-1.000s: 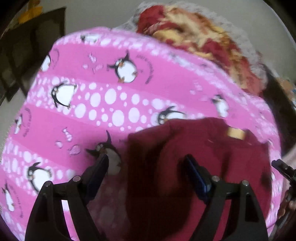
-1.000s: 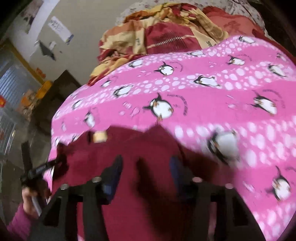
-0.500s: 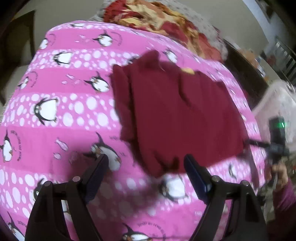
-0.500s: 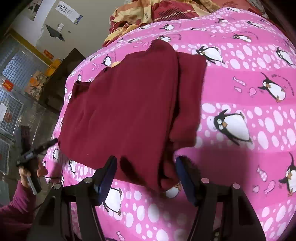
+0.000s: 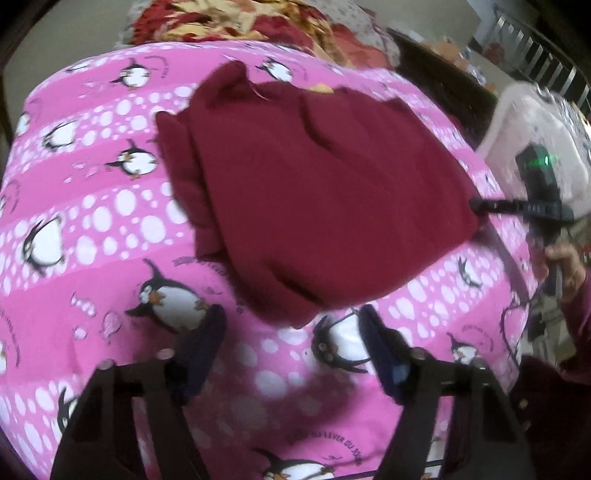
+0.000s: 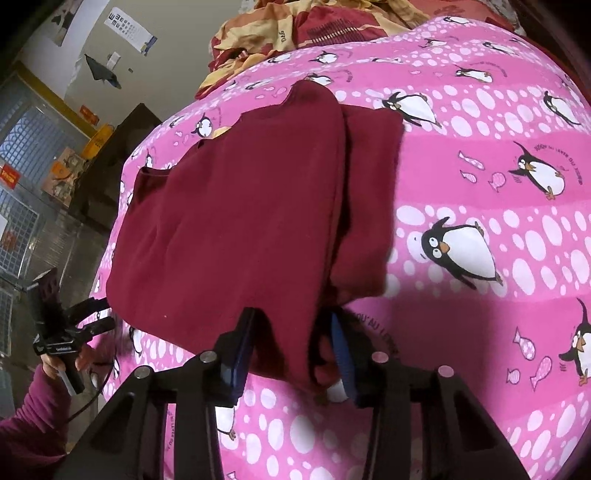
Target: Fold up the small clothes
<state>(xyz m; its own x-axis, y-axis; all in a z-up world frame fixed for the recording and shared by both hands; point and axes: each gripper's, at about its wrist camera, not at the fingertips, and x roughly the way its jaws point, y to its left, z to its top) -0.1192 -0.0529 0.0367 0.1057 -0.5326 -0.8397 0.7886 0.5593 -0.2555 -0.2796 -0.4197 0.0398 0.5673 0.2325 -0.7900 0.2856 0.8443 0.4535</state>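
Garment (image 6: 229, 221) is laid folded on a pink penguin sheet (image 6: 480, 177); a rumpled quilt (image 6: 332, 26) lies beyond. Its near edge is pinched by the right tongs (image 6: 291, 354), just narrowed; the left tongs (image 5: 291, 347), also narrowing, are held spread over the sheet.

Maroon top (image 6: 229, 214), folded w/ layers offset, lies flat on the penguin sheet.

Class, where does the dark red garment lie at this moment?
The dark red garment lies on the pink penguin bedspread, centre-left in the right wrist view, with its near corner between the right gripper fingers.
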